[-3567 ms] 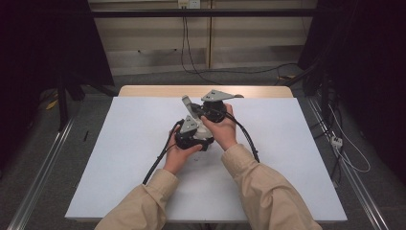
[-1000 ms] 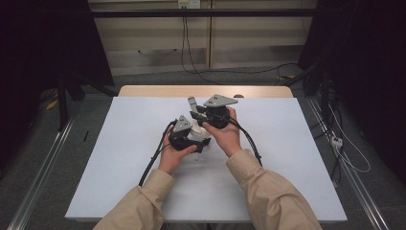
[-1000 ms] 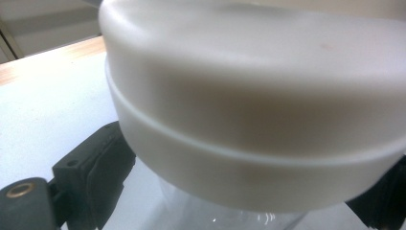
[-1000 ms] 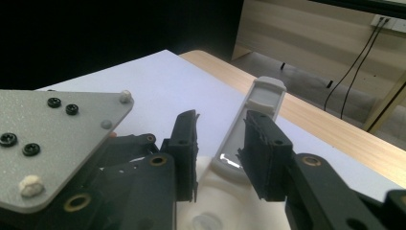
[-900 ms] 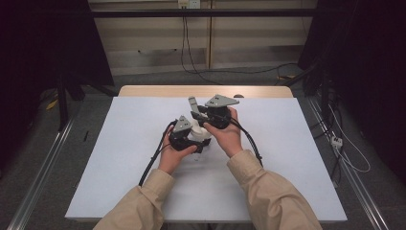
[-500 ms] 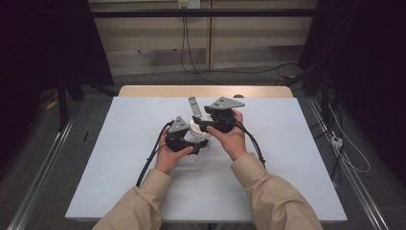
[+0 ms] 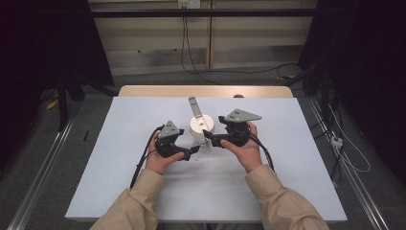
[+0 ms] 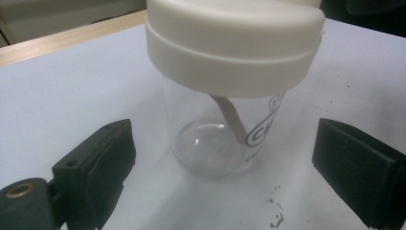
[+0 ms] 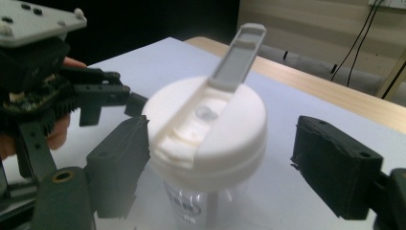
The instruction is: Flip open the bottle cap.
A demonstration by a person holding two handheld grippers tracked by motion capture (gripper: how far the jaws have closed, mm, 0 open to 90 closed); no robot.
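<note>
The jar (image 7: pixel 201 130) stands upright on the table (image 7: pixel 119 158), between the two grippers and just ahead of their jaws. It is a clear container with a cream lid (image 8: pixel 234 43); the grey flip cap (image 9: pixel 238 55) on the lid is raised. Inside, a pale strip (image 8: pixel 230 117) slants from under the lid toward the bottom; otherwise the interior looks empty. The left gripper (image 7: pixel 194 152) has its jaws spread, with the jar's base ahead of them and clear of both pads. The right gripper (image 7: pixel 209 139) has just been opening: its jaws stand wide on either side of the lid, the far pad well apart from it; whether the near pad touches it cannot be told. In the right gripper view, the left gripper sits just beyond the jar.
</note>
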